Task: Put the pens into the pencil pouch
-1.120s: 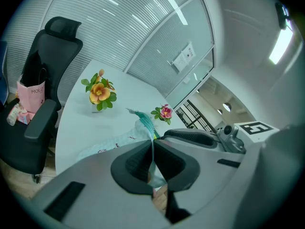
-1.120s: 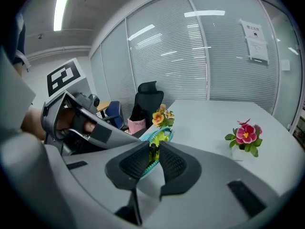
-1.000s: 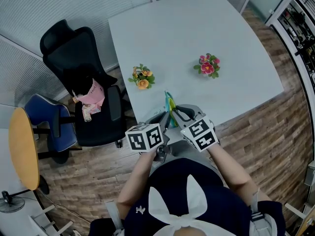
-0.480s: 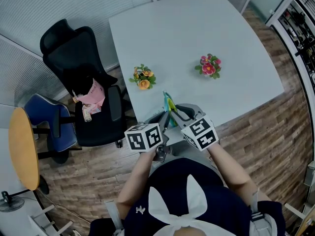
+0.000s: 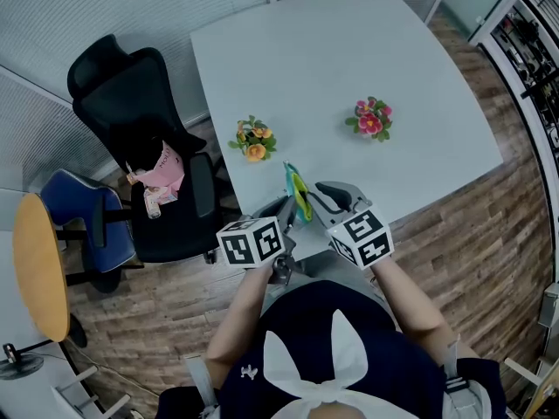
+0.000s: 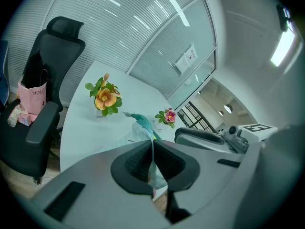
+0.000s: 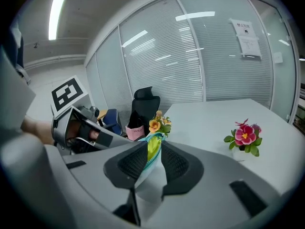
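A pale pencil pouch (image 5: 297, 195) with a teal zip edge and yellow-green inside hangs upright over the near edge of the white table (image 5: 349, 51). My left gripper (image 5: 286, 209) is shut on the pouch's thin side edge; in the left gripper view the pads (image 6: 138, 163) pinch the pouch (image 6: 140, 123) flat. My right gripper (image 5: 321, 195) comes from the other side. In the right gripper view the pouch (image 7: 152, 149) stands between the right gripper's (image 7: 151, 161) parted jaws, which do not press on it. No loose pens show.
Two small flower pots stand on the table, orange (image 5: 253, 138) and pink (image 5: 371, 116). A black office chair (image 5: 131, 129) with a pink bag (image 5: 162, 168) is at the table's left, with a blue chair (image 5: 87, 216) and a yellow round table (image 5: 39, 260) beyond it.
The right gripper's jaws have widened around the pouch and its cube has edged right. The pouch's top has leaned slightly left. The left gripper keeps its grip.
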A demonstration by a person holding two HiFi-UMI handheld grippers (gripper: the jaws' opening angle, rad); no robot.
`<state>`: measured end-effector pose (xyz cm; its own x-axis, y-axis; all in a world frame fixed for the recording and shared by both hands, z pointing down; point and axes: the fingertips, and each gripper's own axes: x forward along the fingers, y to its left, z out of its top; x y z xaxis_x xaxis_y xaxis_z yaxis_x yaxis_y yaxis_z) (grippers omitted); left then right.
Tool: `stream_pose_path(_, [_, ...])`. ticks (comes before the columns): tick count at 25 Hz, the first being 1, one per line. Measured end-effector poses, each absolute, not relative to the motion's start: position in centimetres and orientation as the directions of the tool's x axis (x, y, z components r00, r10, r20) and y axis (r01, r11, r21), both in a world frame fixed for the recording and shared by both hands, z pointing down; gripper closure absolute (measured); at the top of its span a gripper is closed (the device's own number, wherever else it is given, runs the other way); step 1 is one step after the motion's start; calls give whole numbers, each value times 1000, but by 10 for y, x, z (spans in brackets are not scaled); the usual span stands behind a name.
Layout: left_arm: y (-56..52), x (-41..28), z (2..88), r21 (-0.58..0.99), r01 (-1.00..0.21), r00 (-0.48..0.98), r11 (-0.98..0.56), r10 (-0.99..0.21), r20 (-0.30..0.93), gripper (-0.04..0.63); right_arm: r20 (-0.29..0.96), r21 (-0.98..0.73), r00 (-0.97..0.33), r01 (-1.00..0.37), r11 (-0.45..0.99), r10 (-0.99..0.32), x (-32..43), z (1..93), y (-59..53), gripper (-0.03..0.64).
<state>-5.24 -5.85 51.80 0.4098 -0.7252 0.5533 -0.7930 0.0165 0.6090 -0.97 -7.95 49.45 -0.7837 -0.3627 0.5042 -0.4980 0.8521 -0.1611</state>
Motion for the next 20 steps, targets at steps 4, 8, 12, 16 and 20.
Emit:
stream_pose_path(4, [-61,-56,518,603,-797,408,17,-722,559,566,496,-176,-780,-520,836,-381,-5,492,-84,522])
stream_pose_path(8, [-63,-61,518,599,-801,411,13,-716,565,566,492,-180,-771,-544,820,-403,-2,490,-87,523])
stream_pose_path(12, [-65,-59,520,603,-798,425,8,-702,572,566,492,-186,-764,-561,807,-418,4,490,-87,523])
stream_pose_path(16, [-70,-50,525,609,-793,448,-4,-682,579,566,493,-189,-757,-575,796,-430,10,491,-89,525])
stream_pose_path(20, [-73,-41,532,594,-804,456,-19,-661,596,566,497,-194,-748,-590,784,-440,18,495,-89,525])
